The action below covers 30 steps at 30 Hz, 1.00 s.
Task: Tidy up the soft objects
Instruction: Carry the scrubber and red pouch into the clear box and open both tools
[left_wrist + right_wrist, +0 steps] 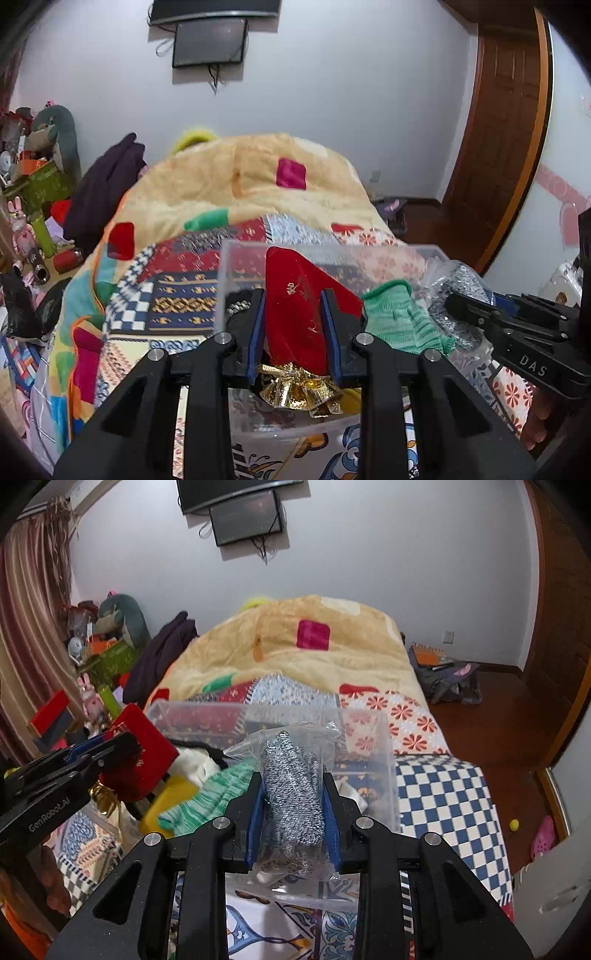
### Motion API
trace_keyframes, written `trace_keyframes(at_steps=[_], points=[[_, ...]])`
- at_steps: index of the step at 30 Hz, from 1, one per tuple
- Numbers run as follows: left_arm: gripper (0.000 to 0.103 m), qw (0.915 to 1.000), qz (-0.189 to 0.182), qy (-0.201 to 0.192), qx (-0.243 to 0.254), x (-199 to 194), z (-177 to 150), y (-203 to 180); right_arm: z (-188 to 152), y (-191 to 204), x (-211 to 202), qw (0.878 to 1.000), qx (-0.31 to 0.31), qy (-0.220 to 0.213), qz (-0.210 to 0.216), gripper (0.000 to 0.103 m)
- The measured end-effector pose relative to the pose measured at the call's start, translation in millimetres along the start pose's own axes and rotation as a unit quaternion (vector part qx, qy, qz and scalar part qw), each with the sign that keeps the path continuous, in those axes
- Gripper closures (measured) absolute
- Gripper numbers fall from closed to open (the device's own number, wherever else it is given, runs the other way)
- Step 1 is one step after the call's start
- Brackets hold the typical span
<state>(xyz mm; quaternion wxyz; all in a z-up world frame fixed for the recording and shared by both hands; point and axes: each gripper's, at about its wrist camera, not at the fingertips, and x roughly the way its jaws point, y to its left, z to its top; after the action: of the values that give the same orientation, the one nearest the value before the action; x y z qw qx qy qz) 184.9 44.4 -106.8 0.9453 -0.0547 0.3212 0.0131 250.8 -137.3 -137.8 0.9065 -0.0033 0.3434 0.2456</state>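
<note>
- Red velvet is what my left hand-held gripper has got: a flat red velvet pouch with gold lettering and a gold foil bow, pinched between the blue pads, closed about halfway with the cloth filling the gap. The pouch stands upright, long axis pointing up and away from me, bow hanging at the bottom.
- My right hand-held gripper is clamped on a clear plastic bag holding a grey-and-white speckled knit item, probably gloves. Same deal: closed partway, squeezing the bundle, long axis running up and away along the fingers.
- Both are hanging over the clear plastic storage bin that sits on the patchwork-quilted bed. The bin is straight ahead and just below both grippers, so I reckon the next move is basically a short drop, not a reach.
- A green knit glove already lies in the bin between my two loads, near the right one, with something yellow beside it that I can't make out.
- Left holds the pouch over the bin's left half, right holds the bag over its right half, so neither needs to cross over.
- Guessing the pouch will flop sideways once let go.
</note>
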Motion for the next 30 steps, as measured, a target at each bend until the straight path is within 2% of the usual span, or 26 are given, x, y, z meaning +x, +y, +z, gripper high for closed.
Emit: trace_keyframes(at_steps=[4, 7, 9, 15, 19, 22, 24, 27, 30], points=[[0.071, 0.9998, -0.001, 0.013, 0.014, 6.4, -3.5, -6.2, -3.5, 3.3, 4.8, 1.000, -0.009, 0.011, 0.000, 0.076], [0.058, 0.9997, -0.003, 0.019, 0.015, 5.8, -3.2, -6.9, -4.9, 7.5, 5.3, 1.000, -0.020, 0.016, -0.005, 0.072], [0.044, 0.9998, -0.006, 0.017, 0.008, 1.7, -2.7, -5.0, -5.8, 8.7, 1.8, 1.000, -0.025, 0.014, -0.007, 0.062], [0.035, 0.9999, -0.009, 0.001, 0.006, -21.8, 0.5, -4.7, -3.4, 9.0, -19.6, 0.999, -0.026, -0.017, -0.011, 0.034], [0.030, 0.9998, -0.011, -0.017, 0.005, -46.9, 1.8, -7.0, 0.0, 9.8, -41.4, 0.999, -0.024, -0.042, -0.012, 0.028], [0.021, 0.9994, -0.015, -0.032, 0.004, -68.6, 1.6, -9.4, 1.3, 11.9, -59.3, 0.998, -0.026, -0.057, -0.016, 0.026], [0.013, 0.9989, -0.013, -0.044, 0.007, -85.2, -1.1, -12.7, 1.0, 14.5, -70.8, 0.997, -0.027, -0.069, -0.013, 0.017], [0.004, 0.9984, -0.001, -0.056, 0.014, -102.9, -7.2, -16.4, -4.2, 19.6, -85.9, 0.996, -0.031, -0.085, -0.011, 0.013], [0.002, 0.9985, 0.003, -0.052, 0.013, -114.6, -17.5, -17.9, -12.5, 23.6, -92.7, 0.996, -0.038, -0.083, -0.004, 0.010]])
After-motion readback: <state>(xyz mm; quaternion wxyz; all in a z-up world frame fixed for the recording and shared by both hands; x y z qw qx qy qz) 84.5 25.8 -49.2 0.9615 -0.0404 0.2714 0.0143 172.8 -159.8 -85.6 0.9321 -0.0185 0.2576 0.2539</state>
